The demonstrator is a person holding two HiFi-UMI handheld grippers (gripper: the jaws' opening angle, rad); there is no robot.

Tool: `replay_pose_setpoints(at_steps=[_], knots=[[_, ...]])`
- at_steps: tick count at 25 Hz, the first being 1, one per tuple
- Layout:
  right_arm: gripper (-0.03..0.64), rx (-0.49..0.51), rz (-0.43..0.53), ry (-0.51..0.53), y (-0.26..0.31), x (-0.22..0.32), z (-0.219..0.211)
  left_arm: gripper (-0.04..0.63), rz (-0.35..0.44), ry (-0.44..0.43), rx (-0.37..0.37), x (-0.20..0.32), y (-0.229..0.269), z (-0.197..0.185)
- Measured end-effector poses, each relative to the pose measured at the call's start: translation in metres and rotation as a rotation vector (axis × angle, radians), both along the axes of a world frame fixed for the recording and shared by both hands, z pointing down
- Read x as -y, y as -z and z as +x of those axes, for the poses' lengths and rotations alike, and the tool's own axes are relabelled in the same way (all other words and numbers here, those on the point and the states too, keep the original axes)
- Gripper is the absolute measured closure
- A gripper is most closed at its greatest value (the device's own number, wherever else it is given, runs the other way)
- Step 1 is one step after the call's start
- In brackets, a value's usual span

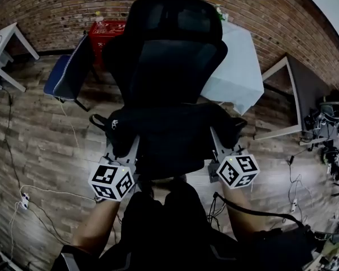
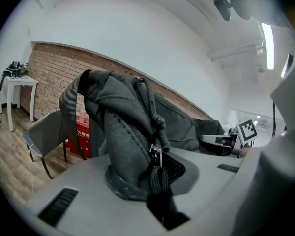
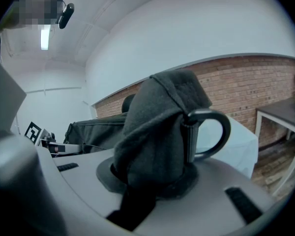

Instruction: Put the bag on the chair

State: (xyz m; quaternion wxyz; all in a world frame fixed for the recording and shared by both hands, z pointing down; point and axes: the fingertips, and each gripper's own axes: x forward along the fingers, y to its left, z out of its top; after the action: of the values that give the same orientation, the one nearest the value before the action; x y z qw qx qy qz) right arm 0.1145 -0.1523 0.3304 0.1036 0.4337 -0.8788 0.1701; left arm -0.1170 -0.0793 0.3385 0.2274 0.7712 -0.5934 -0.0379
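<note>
A black bag [image 1: 172, 137] lies across the seat of a black office chair [image 1: 175, 49] in the head view. My left gripper [image 1: 124, 151] is shut on the bag's left end, where bunched dark fabric [image 2: 125, 141] with a zipper pull and a strap sits between the jaws. My right gripper [image 1: 219, 145] is shut on the bag's right end, pinching folded fabric [image 3: 155, 141] beside a black plastic ring [image 3: 211, 132]. The bag's body stretches between both grippers. Whether it rests fully on the seat cannot be told.
A blue-seated chair [image 1: 68, 72] and a red crate [image 1: 104, 33] stand at back left. A table with a white cloth [image 1: 237, 66] is behind the office chair on the right. A white table [image 1: 3, 49] is at far left. Cables [image 1: 22, 196] run on the wooden floor.
</note>
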Motion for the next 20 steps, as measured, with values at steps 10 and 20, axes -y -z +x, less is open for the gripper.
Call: replay_pose_setpoints(at_steps=[10,20], knots=[[0.525,-0.024,-0.098,0.137,-0.081,0.059,-0.004,0.541,-0.140,0.110,0.003,0.034,-0.070,0.006],[0.525,-0.058,-0.192,0.234,-0.167,0.106,-0.010,0.541,-0.250,0.212,-0.010,0.060,-0.151,0.013]])
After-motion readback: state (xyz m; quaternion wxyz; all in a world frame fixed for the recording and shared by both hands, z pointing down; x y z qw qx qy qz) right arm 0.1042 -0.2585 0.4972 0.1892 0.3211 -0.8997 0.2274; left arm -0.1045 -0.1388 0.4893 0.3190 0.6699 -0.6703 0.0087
